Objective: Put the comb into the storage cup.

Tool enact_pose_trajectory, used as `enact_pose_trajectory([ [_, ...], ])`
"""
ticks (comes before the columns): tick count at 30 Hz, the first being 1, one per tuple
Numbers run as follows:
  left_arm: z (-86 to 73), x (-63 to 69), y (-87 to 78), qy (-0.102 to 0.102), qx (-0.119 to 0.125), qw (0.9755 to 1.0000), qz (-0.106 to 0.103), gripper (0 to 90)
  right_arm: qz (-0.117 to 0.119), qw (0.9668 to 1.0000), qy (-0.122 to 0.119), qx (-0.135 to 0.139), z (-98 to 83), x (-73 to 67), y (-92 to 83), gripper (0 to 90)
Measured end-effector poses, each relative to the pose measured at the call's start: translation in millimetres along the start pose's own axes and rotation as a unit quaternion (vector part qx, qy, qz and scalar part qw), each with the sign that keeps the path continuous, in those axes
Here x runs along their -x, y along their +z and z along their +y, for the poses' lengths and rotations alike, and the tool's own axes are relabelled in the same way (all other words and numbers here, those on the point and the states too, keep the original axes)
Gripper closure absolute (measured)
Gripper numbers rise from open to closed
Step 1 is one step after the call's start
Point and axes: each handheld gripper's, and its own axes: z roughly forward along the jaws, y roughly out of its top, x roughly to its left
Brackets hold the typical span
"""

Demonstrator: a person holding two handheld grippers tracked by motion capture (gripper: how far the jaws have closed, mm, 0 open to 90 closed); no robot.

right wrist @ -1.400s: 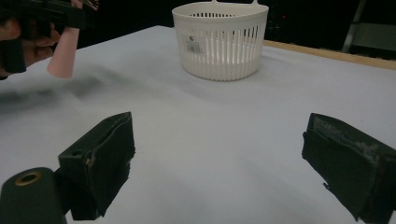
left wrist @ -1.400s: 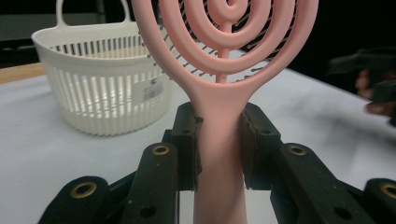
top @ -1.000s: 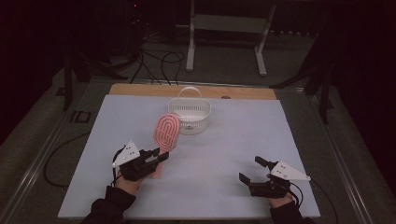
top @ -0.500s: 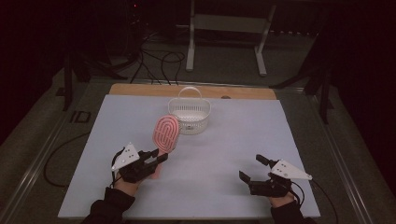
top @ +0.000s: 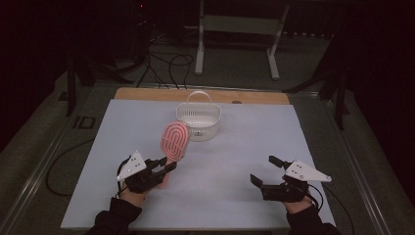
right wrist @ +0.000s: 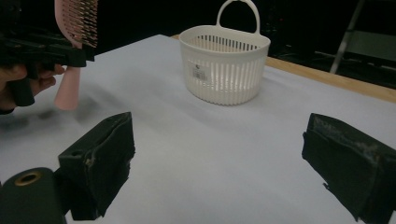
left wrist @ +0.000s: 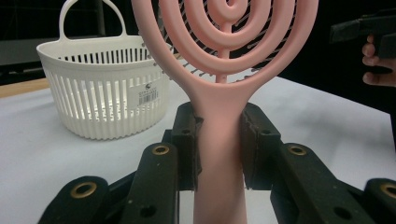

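My left gripper has its jaws clamped on the pink hairbrush, lifted but not yet in the basket; right gripper jaws apart.

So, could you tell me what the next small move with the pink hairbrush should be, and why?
Probably carry it forward over the white basket: the left gripper clamps the pink hairbrush by its handle, lifted and upright, and the basket stands just beyond it.
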Motion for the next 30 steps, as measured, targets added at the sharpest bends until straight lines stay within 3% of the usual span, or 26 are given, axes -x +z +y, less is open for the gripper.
enact_pose_trajectory([
  [5,-0.4,0.3,-1.4,0.000,0.002,1.0000,-0.001,71.0,0.019,0.9996,-0.009,-0.017,8.3,-4.4,6.8,8.9],
  [8,-0.7,0.1,-1.2,-0.003,0.002,1.0000,-0.001,71.0,0.028,0.9994,-0.003,-0.021,9.2,-4.6,9.5,8.9],
  [13,-0.6,1.2,0.0,0.001,-0.001,1.0000,-0.003,71.0,0.029,0.9993,-0.003,-0.021,13.2,-6.8,12.5,8.9],
  [14,-0.5,1.1,0.0,-0.001,0.000,1.0000,-0.005,71.0,0.036,0.9992,-0.005,-0.015,22.3,-10.8,14.3,8.9],
  [26,-0.1,2.1,-0.1,-0.004,0.004,1.0000,-0.005,71.0,0.066,0.9975,-0.024,0.002,57.9,-31.4,25.1,8.8],
  [30,-0.1,2.4,-0.3,-0.005,0.005,1.0000,-0.006,70.9,0.062,0.9978,-0.023,0.006,66.3,-37.4,28.0,8.7],
])
